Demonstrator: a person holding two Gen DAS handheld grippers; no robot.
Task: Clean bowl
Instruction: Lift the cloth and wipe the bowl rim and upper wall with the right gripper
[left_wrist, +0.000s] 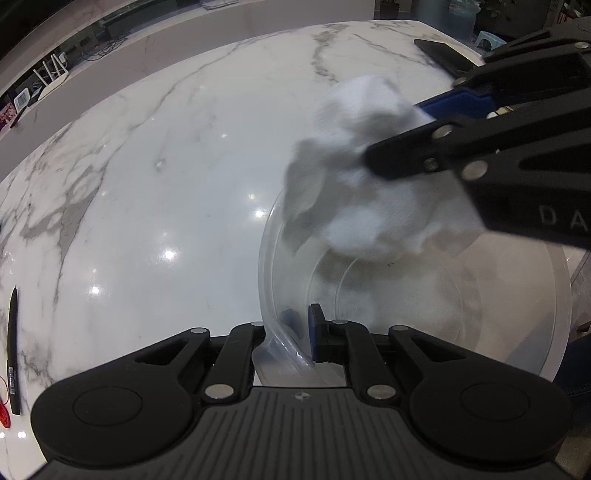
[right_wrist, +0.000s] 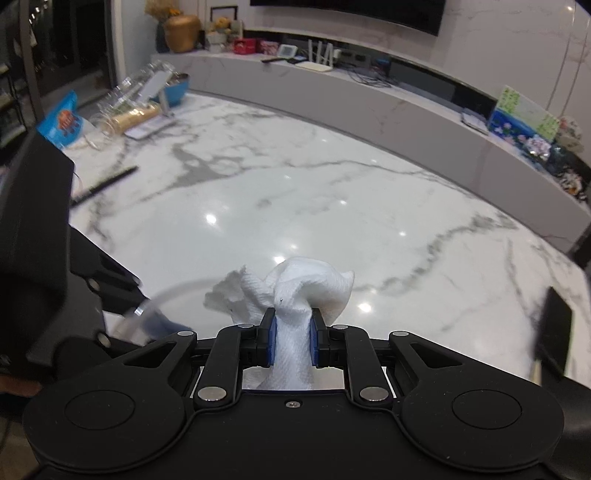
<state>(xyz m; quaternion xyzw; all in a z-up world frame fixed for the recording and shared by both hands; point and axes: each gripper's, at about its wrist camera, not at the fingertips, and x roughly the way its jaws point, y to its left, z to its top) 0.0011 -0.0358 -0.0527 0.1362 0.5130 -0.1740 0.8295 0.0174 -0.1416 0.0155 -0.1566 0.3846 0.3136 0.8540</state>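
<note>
Pen (left_wrist: 13, 350) and phone (left_wrist: 443, 55) lie beside bowl (left_wrist: 280, 343)

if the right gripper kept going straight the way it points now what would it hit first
Probably the clear bowl: the right gripper, shut on the paper towel, angles down over its rim. Depth is unclear.

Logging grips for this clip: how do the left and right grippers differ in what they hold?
The left gripper is shut on the rim of the clear plastic bowl; the right gripper is shut on a crumpled white paper towel. The left one steadies the bowl at its near rim, while the right one carries the towel above the bowl's far side. Both are black with blue pads.
</note>
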